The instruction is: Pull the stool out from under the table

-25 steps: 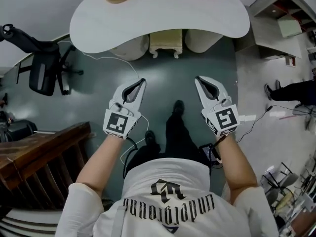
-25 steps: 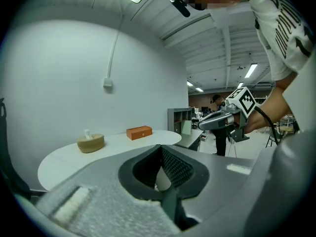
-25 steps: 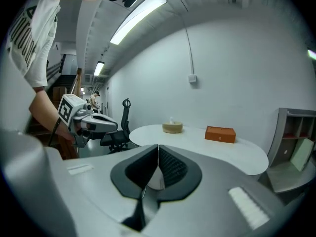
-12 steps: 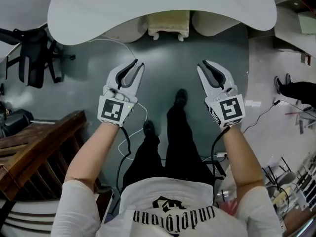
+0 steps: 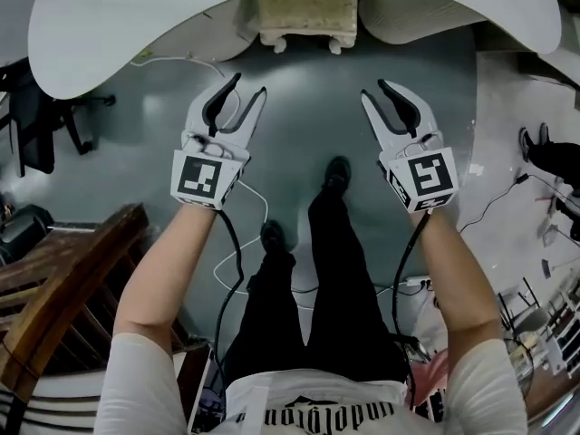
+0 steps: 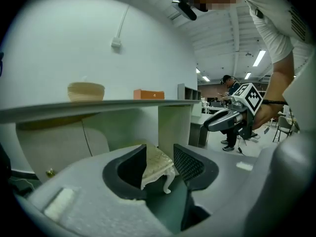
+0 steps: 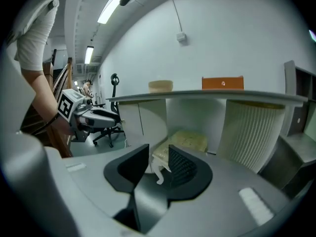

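The stool [image 5: 308,9], a cream cushion on white curved legs, stands tucked under the white curved table [image 5: 136,34]. Both grippers hover over the grey floor short of it. My left gripper [image 5: 250,83] points at the stool's left side. My right gripper [image 5: 372,89] points at its right side. Each one's jaws are opening and stand apart with nothing between them. In the left gripper view the stool [image 6: 158,163] shows beyond the gap of the left gripper [image 6: 160,154]. In the right gripper view the stool [image 7: 186,141] lies past the right gripper [image 7: 159,157].
Ribbed table pedestals [image 5: 417,12] flank the stool. A black office chair [image 5: 36,125] is at the left and a wooden railing [image 5: 63,279] at the lower left. Cables [image 5: 240,243] trail on the floor by the person's shoes [image 5: 337,175]. A bowl [image 6: 86,90] and an orange box [image 6: 148,94] sit on the table.
The person has stepped toward the table, carrying both grippers forward and closer to the stool. Both pairs of jaws have gone from shut to apart.
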